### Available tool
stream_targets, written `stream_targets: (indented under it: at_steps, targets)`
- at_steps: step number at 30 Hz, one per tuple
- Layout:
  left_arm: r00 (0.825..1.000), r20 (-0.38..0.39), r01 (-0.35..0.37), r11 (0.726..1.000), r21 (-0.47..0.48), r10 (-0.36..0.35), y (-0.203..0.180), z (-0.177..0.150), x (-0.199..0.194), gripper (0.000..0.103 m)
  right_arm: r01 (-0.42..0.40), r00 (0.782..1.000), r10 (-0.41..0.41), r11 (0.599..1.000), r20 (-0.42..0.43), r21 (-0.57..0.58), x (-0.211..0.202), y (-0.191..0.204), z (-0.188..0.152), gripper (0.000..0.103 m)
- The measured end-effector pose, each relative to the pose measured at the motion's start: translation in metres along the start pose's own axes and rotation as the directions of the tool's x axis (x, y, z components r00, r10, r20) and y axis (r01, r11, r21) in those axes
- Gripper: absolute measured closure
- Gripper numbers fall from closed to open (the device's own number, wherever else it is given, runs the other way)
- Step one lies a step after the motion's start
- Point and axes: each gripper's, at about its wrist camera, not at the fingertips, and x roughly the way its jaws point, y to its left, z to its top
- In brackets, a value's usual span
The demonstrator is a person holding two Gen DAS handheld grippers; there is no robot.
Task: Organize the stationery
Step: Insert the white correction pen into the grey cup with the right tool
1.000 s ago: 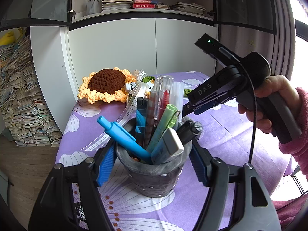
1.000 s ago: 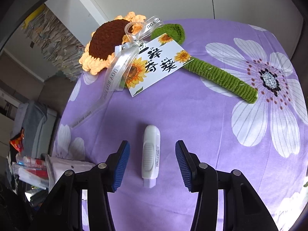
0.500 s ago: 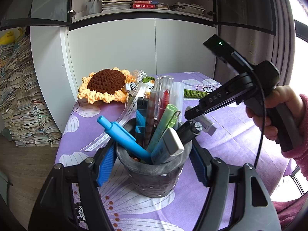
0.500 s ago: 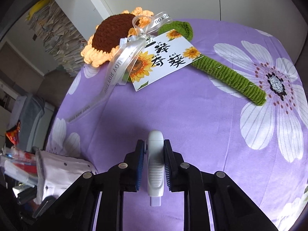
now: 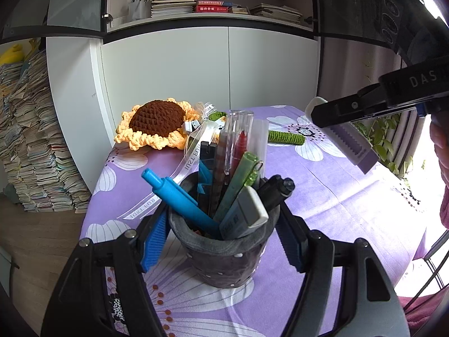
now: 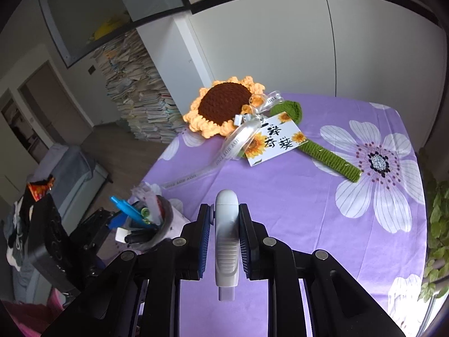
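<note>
Transport was the step in hand. The right gripper [image 6: 224, 241] pinched a white plastic correction-tape dispenser [image 6: 225, 248] between its blue pads [image 6: 204, 238], the rounded end pointing forward and the clear nozzle end hanging back between the black arms; at the lower centre of the right wrist view it was clear of the purple flowered bench cloth [image 6: 322, 219]. In the left wrist view that dispenser [image 5: 343, 136] showed at the upper right, held in the air above and to the right of the dark grey perforated pen cup [image 5: 221, 255].

The left gripper [image 5: 221, 241] was closed against the sides of that cup, steadying it on the bench. The cup was crowded: a blue click pen [image 5: 176, 199] leaning left, a pale green marker [image 5: 238, 185], a red-inked clear pen [image 5: 238, 151], a black marker [image 5: 276, 189] and a grey-blue eraser block [image 5: 242, 216] filled most of the mouth.

A yellow crocheted sunflower with a brown centre [image 6: 224, 106] and its green knitted stem [image 6: 329, 161] lay at the far side of the bench, well apart from the cup.

The next move, as I judge it, called for carrying the dispenser over the cup, tipping it more upright, and finding a gap among the pens before letting go; the likeliest opening seemed to be at the cup's right rim beside the black marker.
</note>
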Motion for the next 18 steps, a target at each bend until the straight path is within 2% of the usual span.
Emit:
stream_targets:
  at_steps: [4, 7, 11, 14, 18]
  targets:
    - [1.0, 0.001, -0.002, 1.0, -0.002, 0.002, 0.0, 0.0, -0.001, 0.034, -0.026, 1.0, 0.026, 0.999, 0.016, -0.022, -0.006, 0.012, -0.003, 0.082]
    - [1.0, 0.001, -0.002, 1.0, -0.003, 0.002, 0.0, 0.0, -0.001, 0.034, -0.071, 0.996, 0.073, 0.997, 0.058, -0.034, -0.015, 0.022, 0.001, 0.082]
    - [1.0, 0.003, -0.001, 1.0, -0.006, 0.001, 0.0, -0.001, -0.001, 0.034, -0.165, 0.977, 0.173, 0.984, 0.123, -0.072, -0.026, 0.041, 0.011, 0.082]
    - [1.0, 0.003, 0.0, 1.0, -0.009, 0.0, 0.001, -0.001, -0.002, 0.034, -0.253, 0.958, 0.264, 0.962, 0.114, -0.1, -0.015, 0.054, 0.019, 0.082]
    - [1.0, -0.001, 0.012, 1.0, -0.019, -0.012, 0.003, 0.0, -0.001, 0.034, -0.29, 0.946, 0.302, 0.951, 0.117, -0.105, 0.006, 0.067, 0.024, 0.082]
